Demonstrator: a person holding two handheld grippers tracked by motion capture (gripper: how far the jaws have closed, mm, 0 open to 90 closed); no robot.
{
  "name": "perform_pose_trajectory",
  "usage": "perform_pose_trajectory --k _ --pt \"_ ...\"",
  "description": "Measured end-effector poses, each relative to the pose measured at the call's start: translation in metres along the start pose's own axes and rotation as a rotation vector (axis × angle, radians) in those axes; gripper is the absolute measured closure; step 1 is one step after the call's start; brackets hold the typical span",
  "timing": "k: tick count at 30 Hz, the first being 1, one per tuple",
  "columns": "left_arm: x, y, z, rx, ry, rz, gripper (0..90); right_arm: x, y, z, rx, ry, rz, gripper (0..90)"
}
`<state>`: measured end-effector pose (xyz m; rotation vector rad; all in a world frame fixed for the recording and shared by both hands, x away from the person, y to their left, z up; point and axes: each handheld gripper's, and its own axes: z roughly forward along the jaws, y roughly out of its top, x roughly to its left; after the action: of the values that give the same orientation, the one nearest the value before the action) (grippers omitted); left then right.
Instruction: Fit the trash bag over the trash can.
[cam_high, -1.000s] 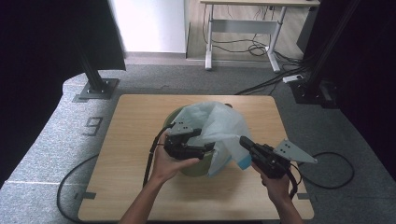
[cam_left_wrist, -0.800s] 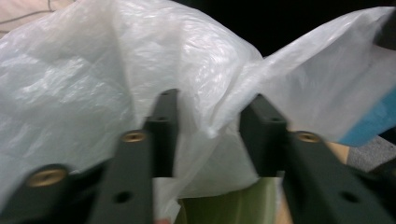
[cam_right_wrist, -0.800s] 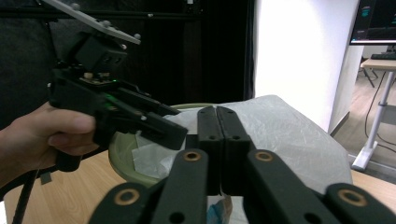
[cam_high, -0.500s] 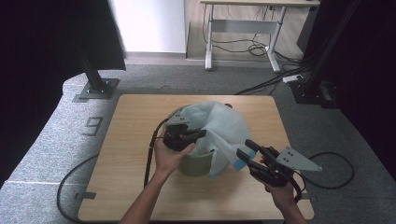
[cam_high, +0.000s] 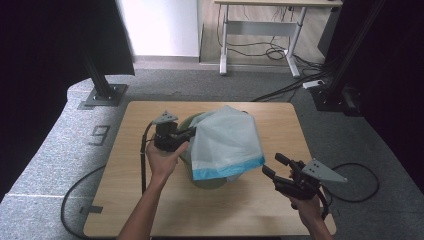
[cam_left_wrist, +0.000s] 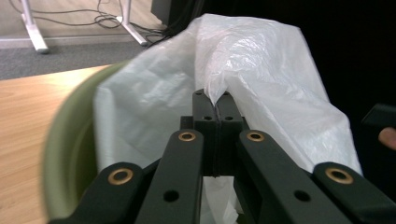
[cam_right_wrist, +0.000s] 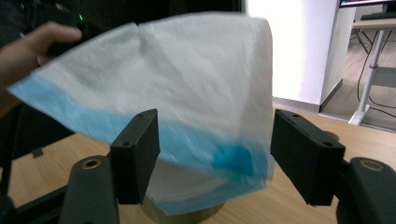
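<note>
A large "9" (cam_high: 101, 135) is marked on the grey floor mat at about nine o'clock from the bench (cam_high: 150, 210); no other writing can be read.

The left claw (cam_high: 190, 132) has its jaws pressed flat together on a fold of the white plastic bin liner (cam_high: 227, 140). In the left gripper view the film is pinched between the two closed tips, and the liner (cam_left_wrist: 261, 79) billows up and away to one o'clock. The left hand (cam_high: 162, 157) wraps the gripper body at the nine o'clock side of the green bin (cam_high: 207, 181).

The right claw (cam_high: 274, 165) stands wide open, touching nothing, near the bench's four o'clock corner and apart from the liner. In the right gripper view its two black jaws frame the liner (cam_right_wrist: 187, 84) without contact; the liner's blue hem band (cam_right_wrist: 196, 149) runs across between them, farther off.

The liner is draped over the bin at the middle of the bench, its blue hem hanging down the six o'clock side. The bin is mostly covered: a sliver of rim (cam_high: 187, 120) shows at ten o'clock and a bit of its lower wall at six o'clock. In the left gripper view the green rim (cam_left_wrist: 65, 140) is blurred, and the liner's edge is blurred in the right gripper view. The person's left forearm is cut off by the lower frame edge.
</note>
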<state>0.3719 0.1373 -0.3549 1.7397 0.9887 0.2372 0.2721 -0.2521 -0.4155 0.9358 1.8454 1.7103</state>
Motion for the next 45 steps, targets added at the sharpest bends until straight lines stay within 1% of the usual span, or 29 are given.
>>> perform_pose_trajectory --k 4,6,8,10,11,12,14,15,16,17,18,19,21,23,28,30,32,33,36,38,40,43,45 --pt "0.011 0.001 -0.005 -0.005 0.005 -0.028 89.4 -0.002 -0.018 0.014 0.043 -0.002 -0.021 28.0" --pt "0.014 0.002 -0.007 -0.008 0.006 -0.036 89.4 -0.002 -0.025 0.022 0.063 -0.016 -0.036 26.9" --pt "0.017 0.002 -0.009 -0.012 0.007 -0.043 89.3 -0.001 -0.03 0.03 0.069 -0.028 -0.05 26.2" --pt "0.019 0.002 -0.011 -0.012 0.006 -0.047 89.3 0.0 -0.031 0.039 0.078 -0.082 -0.081 25.1" --pt "0.02 0.002 -0.012 -0.013 0.005 -0.049 89.3 -0.002 -0.031 0.042 0.072 -0.101 -0.084 25.2" --pt "0.021 0.001 -0.013 -0.014 0.005 -0.053 89.3 -0.005 -0.029 0.047 0.061 -0.134 -0.081 25.4" --pt "0.022 0.001 -0.014 -0.015 0.002 -0.055 89.3 -0.009 -0.026 0.054 0.046 -0.154 -0.07 28.2" --pt "0.023 0.001 -0.015 -0.014 0.001 -0.055 89.3 -0.01 -0.025 0.056 0.042 -0.16 -0.075 30.9" --pt "0.024 0.0 -0.015 -0.013 -0.001 -0.056 89.3 -0.011 -0.023 0.059 0.036 -0.16 -0.081 36.2" --pt "0.025 0.0 -0.015 -0.013 -0.003 -0.058 89.3 -0.012 -0.021 0.061 0.028 -0.148 -0.087 46.6" --pt "0.025 0.0 -0.016 -0.012 -0.004 -0.058 89.3 -0.013 -0.018 0.062 0.018 -0.142 -0.099 60.3" --pt "0.026 -0.001 -0.016 -0.012 -0.008 -0.058 89.3 -0.013 -0.017 0.062 0.018 -0.146 -0.099 67.9" --pt "0.027 -0.001 -0.016 -0.011 -0.02 -0.063 89.2 -0.013 -0.01 0.06 0.003 -0.137 -0.091 80.8" --pt "0.026 -0.001 -0.015 -0.008 -0.037 -0.067 89.2 -0.012 0.001 0.052 -0.025 -0.143 -0.091 88.1" --pt "0.017 -0.002 -0.008 0.007 -0.087 -0.057 89.1 -0.01 0.042 0.027 -0.098 -0.13 -0.076 88.4" --pt "0.012 -0.002 -0.006 0.017 -0.104 -0.046 89.0 -0.007 0.059 0.021 -0.118 -0.149 -0.104 88.4" --pt "0.007 -0.003 -0.005 0.026 -0.119 -0.031 88.8 -0.006 0.072 0.017 -0.144 -0.148 -0.106 88.4" --pt "0.005 -0.003 -0.005 0.027 -0.126 -0.032 88.6 -0.005 0.078 0.016 -0.153 -0.152 -0.118 88.4" --pt "0.005 -0.004 -0.007 0.03 -0.137 -0.029 87.5 -0.002 0.086 0.016 -0.168 -0.149 -0.127 88.5" --pt "0.006 -0.005 -0.009 0.025 -0.144 -0.027 83.7 0.0 0.086 0.02 -0.163 -0.144 -0.127 88.5" --pt "0.006 -0.006 -0.013 0.027 -0.125 -0.017 69.9 0.002 0.082 0.027 -0.143 -0.137 -0.128 88.4" --pt "0.006 -0.008 -0.023 0.024 -0.111 0.012 50.0 0.003 0.072 0.039 -0.094 -0.141 -0.132 88.4" --pt "0.005 -0.009 -0.032 0.018 -0.107 0.035 41.9 0.001 0.067 0.044 -0.072 -0.144 -0.127 88.4"
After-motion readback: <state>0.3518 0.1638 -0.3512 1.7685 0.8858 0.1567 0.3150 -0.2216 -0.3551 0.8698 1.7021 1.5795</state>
